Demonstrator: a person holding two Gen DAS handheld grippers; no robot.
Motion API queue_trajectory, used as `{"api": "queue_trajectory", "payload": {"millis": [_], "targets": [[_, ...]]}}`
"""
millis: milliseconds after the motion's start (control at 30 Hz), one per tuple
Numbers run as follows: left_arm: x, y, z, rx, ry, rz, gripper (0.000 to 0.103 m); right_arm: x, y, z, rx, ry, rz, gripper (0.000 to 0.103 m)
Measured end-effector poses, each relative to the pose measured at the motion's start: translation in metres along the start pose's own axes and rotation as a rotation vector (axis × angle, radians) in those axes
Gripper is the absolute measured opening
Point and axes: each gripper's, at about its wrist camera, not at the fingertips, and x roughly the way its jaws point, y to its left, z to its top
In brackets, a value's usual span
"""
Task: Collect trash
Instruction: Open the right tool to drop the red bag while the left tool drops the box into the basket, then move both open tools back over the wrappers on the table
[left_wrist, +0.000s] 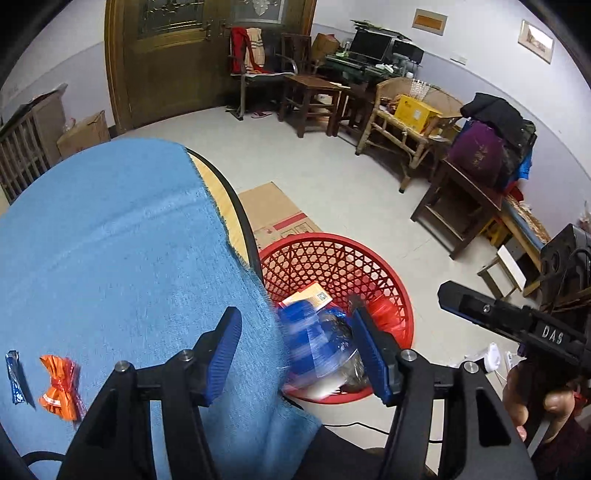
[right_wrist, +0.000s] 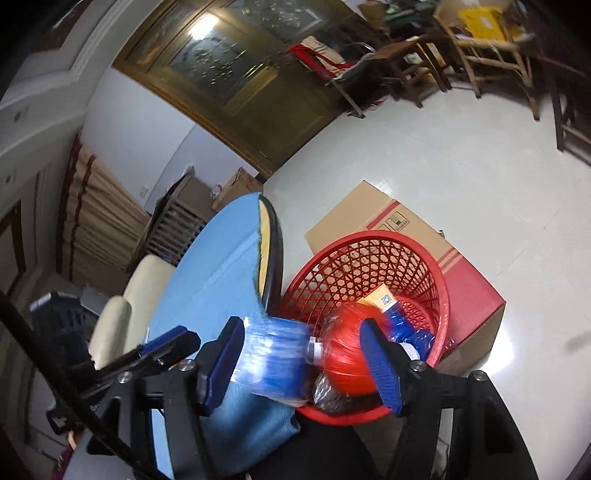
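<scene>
A red mesh basket (left_wrist: 369, 266) stands on the floor beside the table with its blue cloth (left_wrist: 110, 240). A clear plastic bottle with a blue label (left_wrist: 314, 343) shows blurred between the fingers of my left gripper (left_wrist: 295, 314), over the basket rim, with a gap to the left pad. My right gripper (right_wrist: 303, 325) is open too, and a blurred red wrapper (right_wrist: 347, 350) and the same bottle (right_wrist: 273, 354) lie in the space between its fingers, above the basket (right_wrist: 424, 258). An orange wrapper (left_wrist: 61, 387) and a blue wrapper (left_wrist: 16, 376) lie on the cloth. The basket holds a small carton (left_wrist: 314, 295).
A cardboard box (right_wrist: 388, 221) lies on the floor behind the basket. Wooden chairs and stools (left_wrist: 314, 99) and a cluttered bench (left_wrist: 476, 177) line the far and right walls. A hand (left_wrist: 517, 398) holds the right gripper (left_wrist: 454, 295) at the right edge. A cream chair (right_wrist: 140, 288) stands by the table.
</scene>
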Motion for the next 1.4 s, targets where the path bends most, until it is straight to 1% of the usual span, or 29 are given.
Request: {"api": "queue_trajectory", "payload": {"millis": [67,167,267,400,500,567,633,733,833,933,1033,1167,1300,1400], "targets": [[-0.012,0.003,-0.01,0.017,-0.012,0.01,0.063,0.0,-0.001,0.003,0.004,-0.008,-0.01,0.069],[-0.03,0.014,-0.028,0.044,-0.031,0.068,0.063,-0.001,0.001,0.001,-0.023,-0.013,-0.003,0.069],[-0.048,0.033,-0.047,0.005,-0.044,0.103,0.063,0.0,0.012,-0.006,-0.048,0.001,0.004,0.069],[-0.081,0.066,-0.086,-0.077,-0.075,0.172,0.063,0.013,0.034,-0.015,-0.112,0.036,0.019,0.069],[-0.103,0.097,-0.12,-0.159,-0.081,0.251,0.063,0.023,0.061,-0.026,-0.18,0.07,0.035,0.069],[-0.116,0.119,-0.139,-0.225,-0.076,0.318,0.063,0.033,0.083,-0.035,-0.233,0.102,0.046,0.069],[-0.131,0.143,-0.157,-0.291,-0.075,0.405,0.063,0.044,0.104,-0.044,-0.275,0.133,0.059,0.069],[-0.151,0.167,-0.172,-0.346,-0.087,0.53,0.063,0.06,0.136,-0.06,-0.341,0.18,0.078,0.069],[-0.169,0.185,-0.18,-0.394,-0.1,0.609,0.063,0.075,0.166,-0.077,-0.412,0.225,0.087,0.069],[-0.181,0.197,-0.187,-0.409,-0.113,0.673,0.063,0.088,0.194,-0.087,-0.452,0.262,0.102,0.069],[-0.186,0.199,-0.188,-0.399,-0.119,0.708,0.064,0.1,0.216,-0.092,-0.477,0.286,0.107,0.069],[-0.186,0.205,-0.19,-0.394,-0.126,0.734,0.064,0.124,0.241,-0.101,-0.506,0.34,0.087,0.069],[-0.186,0.215,-0.194,-0.413,-0.122,0.737,0.064,0.153,0.261,-0.113,-0.52,0.4,0.071,0.068],[-0.184,0.226,-0.197,-0.431,-0.111,0.738,0.064,0.171,0.269,-0.119,-0.523,0.432,0.054,0.067]]}}
